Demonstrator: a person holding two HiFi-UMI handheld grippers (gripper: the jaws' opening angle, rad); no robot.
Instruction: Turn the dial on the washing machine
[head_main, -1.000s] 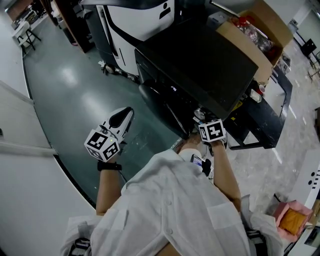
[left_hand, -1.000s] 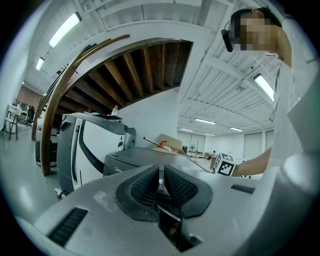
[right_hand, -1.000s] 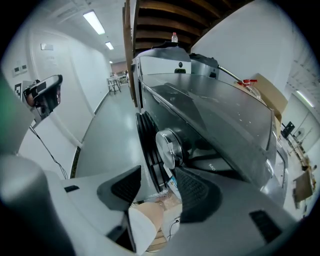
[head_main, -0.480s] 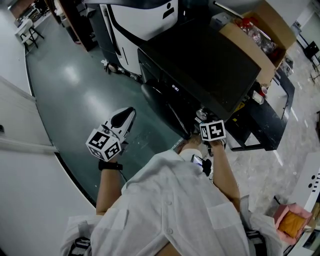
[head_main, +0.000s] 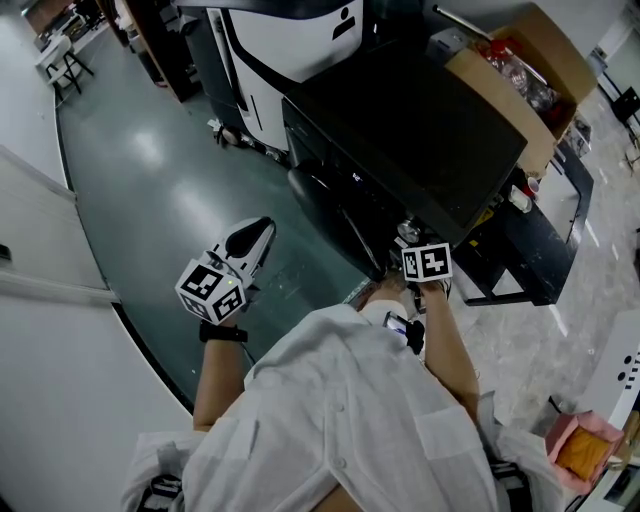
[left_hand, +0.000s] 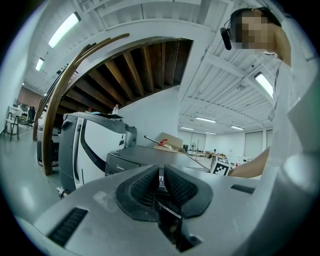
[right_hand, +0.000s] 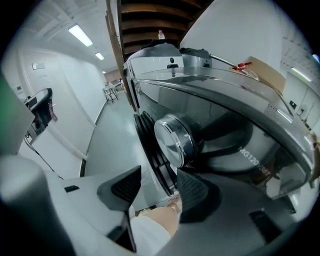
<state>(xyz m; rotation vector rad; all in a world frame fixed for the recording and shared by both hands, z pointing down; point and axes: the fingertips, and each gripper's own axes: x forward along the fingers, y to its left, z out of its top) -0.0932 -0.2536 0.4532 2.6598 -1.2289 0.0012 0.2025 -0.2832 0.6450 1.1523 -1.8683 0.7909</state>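
Right gripper (right_hand: 157, 187), held at the front panel of the dark grey front-loading washing machine (head_main: 420, 130), has its jaws spread wide and grips nothing; the round chrome dial (right_hand: 172, 140) sits just ahead of and above the gap. Left gripper (head_main: 245, 245) hangs well apart over the grey floor (head_main: 160, 190), jaws nearly together and empty.

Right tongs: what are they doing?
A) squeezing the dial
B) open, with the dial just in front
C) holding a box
B: the right tongs stand open, and the dial sits just beyond their tips, not gripped.
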